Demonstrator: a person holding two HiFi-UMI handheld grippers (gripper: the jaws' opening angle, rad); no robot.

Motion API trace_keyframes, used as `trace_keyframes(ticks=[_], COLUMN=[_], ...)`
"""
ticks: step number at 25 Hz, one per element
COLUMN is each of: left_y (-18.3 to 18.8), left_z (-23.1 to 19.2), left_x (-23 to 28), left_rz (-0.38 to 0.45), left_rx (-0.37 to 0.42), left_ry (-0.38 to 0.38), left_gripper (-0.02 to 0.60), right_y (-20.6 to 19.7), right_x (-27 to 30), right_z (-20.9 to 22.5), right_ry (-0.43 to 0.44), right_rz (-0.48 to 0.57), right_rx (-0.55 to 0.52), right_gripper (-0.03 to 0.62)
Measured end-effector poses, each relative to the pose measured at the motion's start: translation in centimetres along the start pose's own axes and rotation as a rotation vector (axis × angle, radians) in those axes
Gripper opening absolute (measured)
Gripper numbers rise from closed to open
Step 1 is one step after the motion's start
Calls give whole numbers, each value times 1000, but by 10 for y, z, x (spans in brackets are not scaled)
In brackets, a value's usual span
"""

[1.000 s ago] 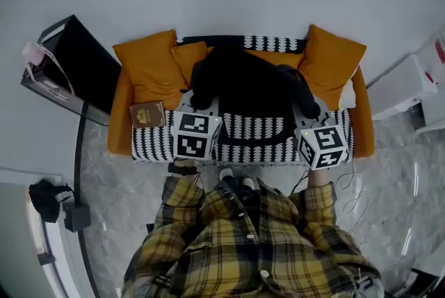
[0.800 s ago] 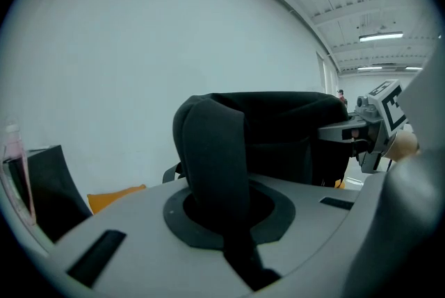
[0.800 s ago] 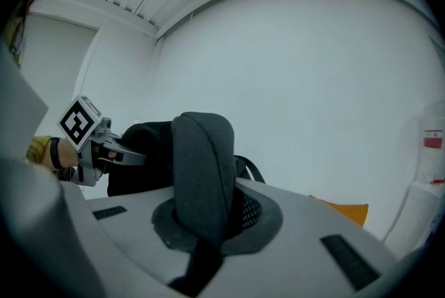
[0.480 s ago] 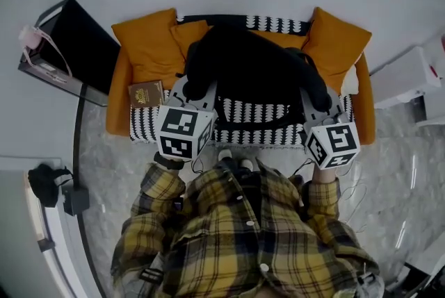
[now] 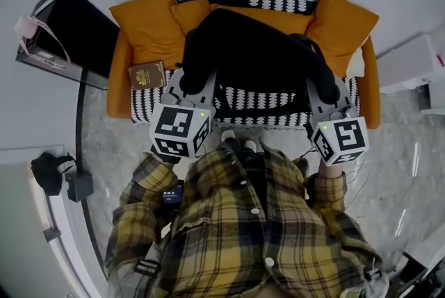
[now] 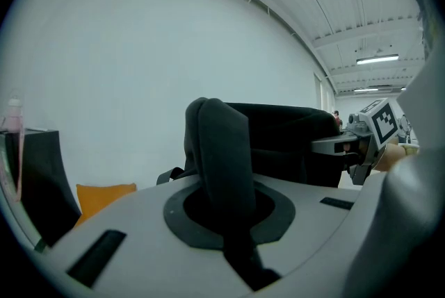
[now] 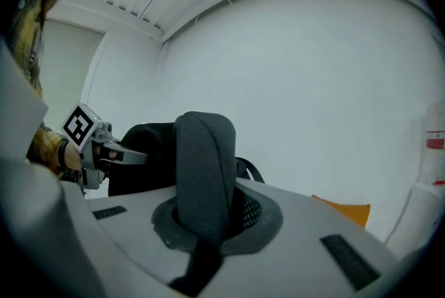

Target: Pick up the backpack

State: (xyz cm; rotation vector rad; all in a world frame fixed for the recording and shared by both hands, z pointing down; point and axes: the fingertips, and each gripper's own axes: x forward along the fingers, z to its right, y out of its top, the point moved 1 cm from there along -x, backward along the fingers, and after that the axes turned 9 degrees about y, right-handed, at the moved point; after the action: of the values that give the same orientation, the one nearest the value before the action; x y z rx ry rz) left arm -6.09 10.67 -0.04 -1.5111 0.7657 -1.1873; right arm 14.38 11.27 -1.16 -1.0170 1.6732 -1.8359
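Over the black-and-white sofa (image 5: 149,111), holding the black backpack (image 5: 257,53) by both ends. At the left gripper (image 5: 197,83): clamped narrow on a thick fold of dark strap (image 6: 219,151), pinched right between the jaws. At the right gripper (image 5: 325,92): likewise shut tight, on a padded grey strap (image 7: 201,171). Stretched across the seat in front of the orange cushions (image 5: 142,26), with a loose strap (image 5: 264,114) drooping below. Just left of it on the seat, a brown book (image 5: 147,74)

Backpack (image 5: 257,57) matt black cloth; cushion (image 5: 142,29) apparently fabric.
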Motion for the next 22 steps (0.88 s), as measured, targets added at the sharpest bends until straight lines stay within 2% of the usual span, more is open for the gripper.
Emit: trace_keyframes(ticks=[22], left_y=[-9], left_z=[-5], left_x=[-2], left_rz=[-12], left_rx=[10], left_ry=[7], left_gripper=[34], right_y=[-10], right_x=[6], right_z=[-4], right_ry=[55], right_rz=[-10], right_rx=[22], right_gripper=[28])
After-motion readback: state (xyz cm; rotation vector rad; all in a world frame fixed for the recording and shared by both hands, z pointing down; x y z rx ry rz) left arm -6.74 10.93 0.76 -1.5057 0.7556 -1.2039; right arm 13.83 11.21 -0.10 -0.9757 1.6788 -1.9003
